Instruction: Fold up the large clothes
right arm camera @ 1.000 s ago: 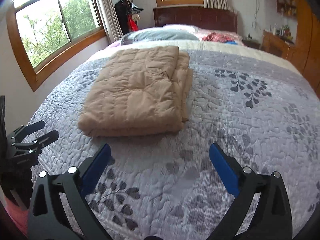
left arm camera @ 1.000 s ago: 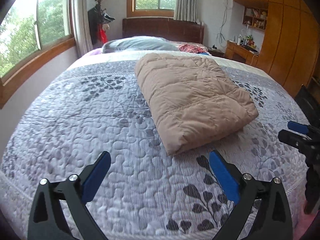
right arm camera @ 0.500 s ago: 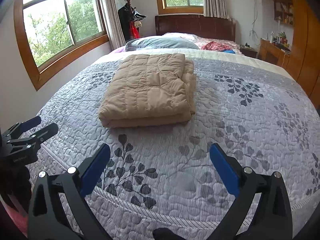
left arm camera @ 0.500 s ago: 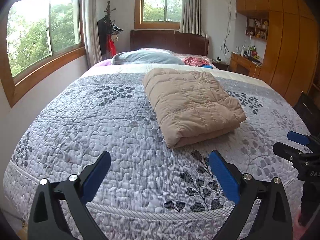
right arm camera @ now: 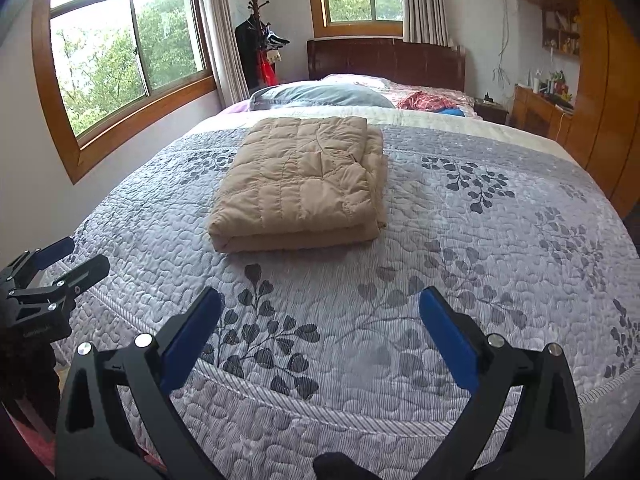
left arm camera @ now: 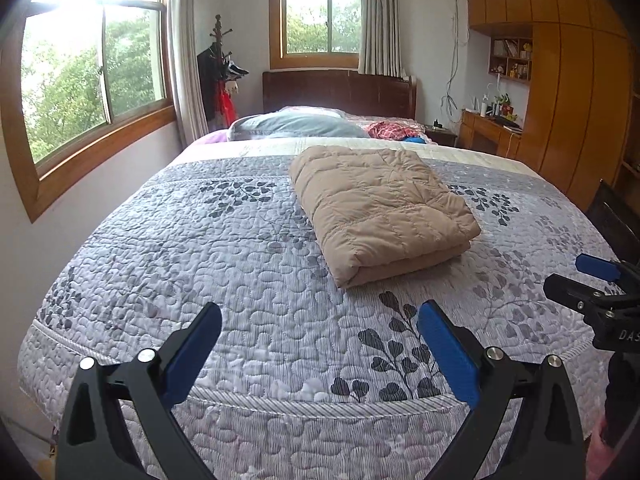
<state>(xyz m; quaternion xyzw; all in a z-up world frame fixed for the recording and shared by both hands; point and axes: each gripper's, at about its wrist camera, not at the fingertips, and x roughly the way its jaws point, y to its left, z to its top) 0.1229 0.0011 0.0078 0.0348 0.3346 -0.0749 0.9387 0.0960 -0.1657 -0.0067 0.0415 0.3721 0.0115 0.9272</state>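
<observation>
Near the foot of the bed (left arm camera: 224,248), both tongs hang in the air over the edge of the grey leaf-patterned quilt (right arm camera: 460,248), touching nothing. From the left wrist camera, the left tongs (left arm camera: 320,350) point level toward the headboard (left arm camera: 340,92), blue pads (left arm camera: 450,356) spread wide with only quilt showing between them. From the right wrist camera, the right tongs (right arm camera: 320,338) take the same pose, pointing up the bed with pads (right arm camera: 448,340) wide apart and holding nothing. Each pair shows at the margin of the other's view: the right tongs (left arm camera: 588,276) at the right edge of the left camera, the left tongs (right arm camera: 60,260) at the left edge of the right camera, both with their fingers parted, so the two are side by side and well apart.

Farther up the bed, the tan quilted garment (left arm camera: 380,208) lies folded into a thick rectangular bundle, resting flat on the quilt around the middle, its folded edge facing the foot. It sits well clear of both tongs. In the right camera the garment (right arm camera: 304,184) shows stacked layers along its near and right sides. Behind it lie a grey pillow (left arm camera: 296,126) and a red checked cloth (left arm camera: 388,130) near the headboard. A coat stand (right arm camera: 256,36) is in the corner between two windows, and wooden cabinets (left arm camera: 568,92) line the right wall
</observation>
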